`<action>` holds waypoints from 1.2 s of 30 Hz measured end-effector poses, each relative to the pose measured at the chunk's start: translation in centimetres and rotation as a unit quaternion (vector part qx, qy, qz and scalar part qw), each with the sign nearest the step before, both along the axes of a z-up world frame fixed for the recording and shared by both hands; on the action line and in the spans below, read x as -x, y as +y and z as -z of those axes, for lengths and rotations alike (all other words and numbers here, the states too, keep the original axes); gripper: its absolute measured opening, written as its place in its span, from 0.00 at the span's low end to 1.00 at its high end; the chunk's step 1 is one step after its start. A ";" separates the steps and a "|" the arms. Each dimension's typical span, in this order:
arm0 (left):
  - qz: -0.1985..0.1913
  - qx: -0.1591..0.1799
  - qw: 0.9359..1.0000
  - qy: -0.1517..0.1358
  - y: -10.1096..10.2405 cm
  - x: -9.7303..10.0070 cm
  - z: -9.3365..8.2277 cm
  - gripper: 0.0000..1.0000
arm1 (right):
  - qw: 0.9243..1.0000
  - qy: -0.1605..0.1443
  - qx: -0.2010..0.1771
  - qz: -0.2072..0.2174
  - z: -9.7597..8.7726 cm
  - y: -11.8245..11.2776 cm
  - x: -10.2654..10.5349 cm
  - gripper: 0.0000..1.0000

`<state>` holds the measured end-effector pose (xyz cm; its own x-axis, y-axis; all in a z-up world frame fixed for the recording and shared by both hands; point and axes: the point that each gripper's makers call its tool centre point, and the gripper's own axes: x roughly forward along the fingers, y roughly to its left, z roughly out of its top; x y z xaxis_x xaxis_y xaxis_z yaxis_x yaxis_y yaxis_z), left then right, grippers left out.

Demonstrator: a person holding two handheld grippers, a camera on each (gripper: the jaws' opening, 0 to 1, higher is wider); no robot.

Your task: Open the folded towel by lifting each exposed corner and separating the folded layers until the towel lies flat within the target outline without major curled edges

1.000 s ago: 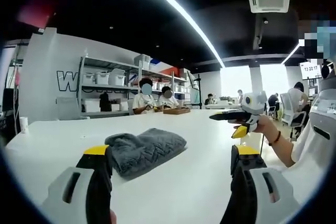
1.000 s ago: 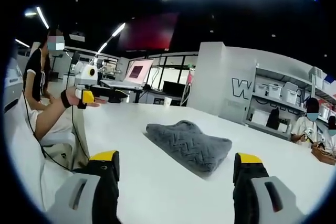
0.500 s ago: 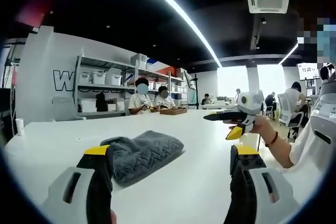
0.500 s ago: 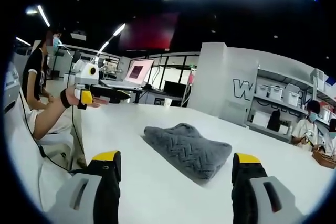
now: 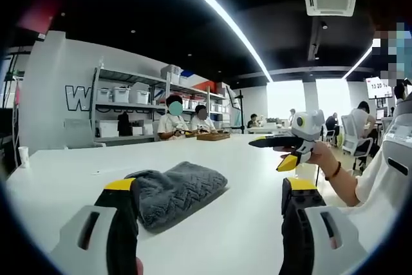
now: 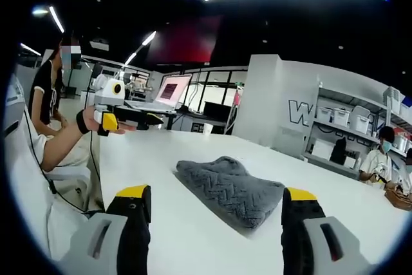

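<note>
The left gripper (image 5: pixel 205 188) hung low over the near edge of the white desk (image 5: pixel 251 159) with its jaws spread wide and nothing between them, which read as a ready stance before any corner had been lifted. Just beyond its jaw at about eleven o'clock lay the folded grey towel (image 5: pixel 175 188), still bunched in thick layers, its folded edge running off toward one o'clock. No target outline could be made out on the desk. Bare desk lay all round the towel, so there seemed ample room to spread it. At about two o'clock the right gripper (image 5: pixel 278 142) hovered above the desk in a hand; from its own view its jaws (image 6: pixel 215 194) stood equally wide and empty, the towel (image 6: pixel 232 188) near between them.
</note>
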<state>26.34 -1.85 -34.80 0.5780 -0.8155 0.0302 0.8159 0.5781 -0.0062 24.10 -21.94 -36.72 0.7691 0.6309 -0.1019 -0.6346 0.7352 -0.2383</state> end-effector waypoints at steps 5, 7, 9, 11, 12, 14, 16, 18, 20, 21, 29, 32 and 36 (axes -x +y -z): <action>-0.002 -0.005 1.000 0.002 -0.1 -0.2 0.3 0.90 | 1.000 0.006 0.005 0.000 0.4 -0.1 -0.3 0.81; -0.001 -0.007 1.000 0.004 -0.2 -0.2 0.4 0.90 | 1.000 0.005 0.007 -0.002 0.3 0.0 -0.4 0.80; 0.000 -0.009 1.000 0.006 -0.3 -0.3 0.5 0.90 | 1.000 0.002 0.002 -0.005 0.0 0.0 -0.4 0.79; 0.000 -0.009 1.000 0.006 -0.4 -0.3 0.4 0.90 | 1.000 0.003 0.000 -0.007 0.0 0.1 -0.5 0.79; 0.001 -0.009 1.000 0.006 -0.4 -0.4 0.4 0.90 | 1.000 0.003 -0.001 -0.008 -0.1 0.1 -0.5 0.79; 0.001 -0.009 1.000 0.006 -0.5 -0.5 0.4 0.90 | 1.000 0.005 0.000 -0.006 0.1 0.0 -0.8 0.79; 0.002 -0.009 1.000 0.008 -0.6 -0.8 0.4 0.90 | 1.000 0.007 0.003 -0.004 0.2 0.0 -1.0 0.79; 0.001 -0.008 1.000 0.008 -0.6 -0.9 0.4 0.90 | 1.000 0.007 0.002 -0.005 0.3 0.0 -1.1 0.78; 0.002 -0.004 1.000 0.010 -0.7 -1.3 0.5 0.90 | 1.000 0.011 -0.001 -0.004 0.4 -0.1 -1.5 0.78; 0.002 -0.004 1.000 0.014 -0.8 -1.5 0.6 0.90 | 1.000 0.013 0.000 -0.004 0.5 -0.1 -1.5 0.78; 0.013 -0.011 0.999 0.028 -1.9 -2.4 1.4 0.90 | 1.000 0.015 -0.002 -0.004 0.3 -0.1 -2.3 0.77; 0.010 -0.010 0.999 0.029 -1.9 -2.6 1.2 0.90 | 1.000 0.012 -0.006 -0.003 0.1 -0.1 -2.5 0.77; 0.009 -0.008 0.999 0.031 -1.8 -3.0 1.1 0.91 | 1.000 0.014 -0.015 -0.001 0.0 -0.1 -2.9 0.77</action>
<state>29.29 -3.65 -35.87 0.5644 -0.8253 -0.0172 0.8240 0.5645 -0.0477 27.03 -22.08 -36.72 0.7655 0.6348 -0.1053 -0.6417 0.7408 -0.1985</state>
